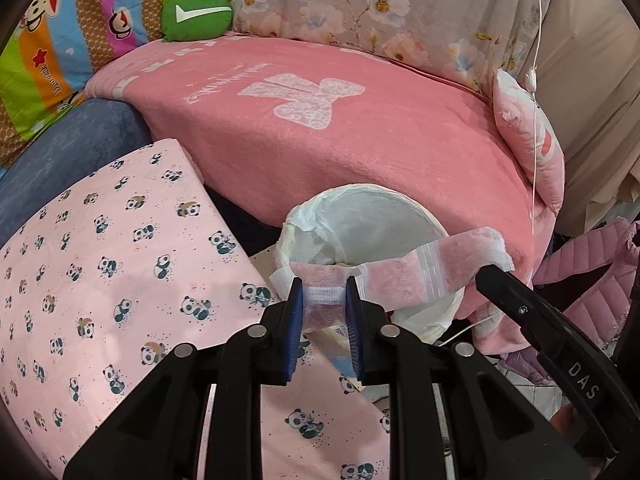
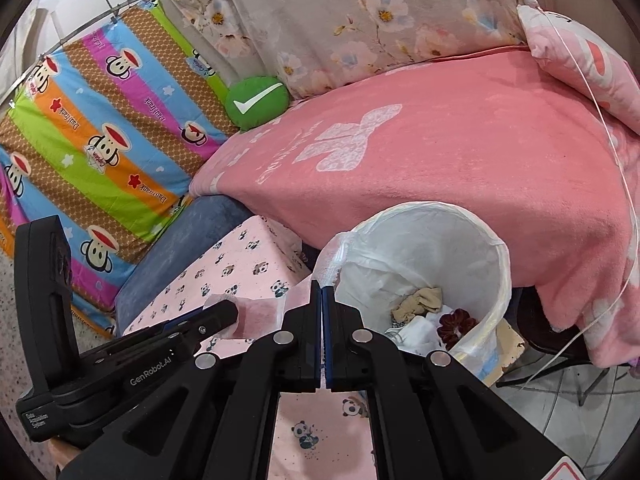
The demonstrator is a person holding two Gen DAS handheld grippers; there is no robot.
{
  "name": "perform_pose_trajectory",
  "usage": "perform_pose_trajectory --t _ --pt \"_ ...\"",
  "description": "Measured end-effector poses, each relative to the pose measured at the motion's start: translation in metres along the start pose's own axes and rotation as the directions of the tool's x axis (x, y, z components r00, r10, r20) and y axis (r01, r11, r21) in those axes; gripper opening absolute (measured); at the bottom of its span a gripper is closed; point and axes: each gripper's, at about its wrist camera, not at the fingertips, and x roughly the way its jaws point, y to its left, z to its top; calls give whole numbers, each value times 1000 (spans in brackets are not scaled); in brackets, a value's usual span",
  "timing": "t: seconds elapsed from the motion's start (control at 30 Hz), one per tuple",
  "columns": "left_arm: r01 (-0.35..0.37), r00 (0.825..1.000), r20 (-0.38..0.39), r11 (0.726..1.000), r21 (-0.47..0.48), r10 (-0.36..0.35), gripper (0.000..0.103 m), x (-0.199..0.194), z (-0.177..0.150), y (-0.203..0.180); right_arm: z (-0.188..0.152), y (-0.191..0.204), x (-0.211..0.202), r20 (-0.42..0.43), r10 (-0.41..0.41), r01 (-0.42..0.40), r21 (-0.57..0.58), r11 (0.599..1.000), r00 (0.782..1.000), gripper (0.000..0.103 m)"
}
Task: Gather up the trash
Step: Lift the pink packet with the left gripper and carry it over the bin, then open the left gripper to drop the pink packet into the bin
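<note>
Wrapper [image 1: 400, 280], pink and white, stretches across mid-frame, its long axis spanning the lined bin [image 1: 436, 220] rim; I have my left gripper [image 1: 323, 300] clamped on one end, right gripper [image 2: 322, 320] pinched on the other, bin mouth just beyond both.

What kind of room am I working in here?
Likely a bedroom: a bed under a pink blanket, a floral pillow at its far side, and a lined trash bin beside it.
</note>
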Motion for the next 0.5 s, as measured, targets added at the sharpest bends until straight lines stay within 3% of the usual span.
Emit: perform_pose_trajectory --t 0.5 --pt "29 999 -26 999 34 -28 22 31 18 -25 15 -34 19 -25 -40 41 21 999 999 3"
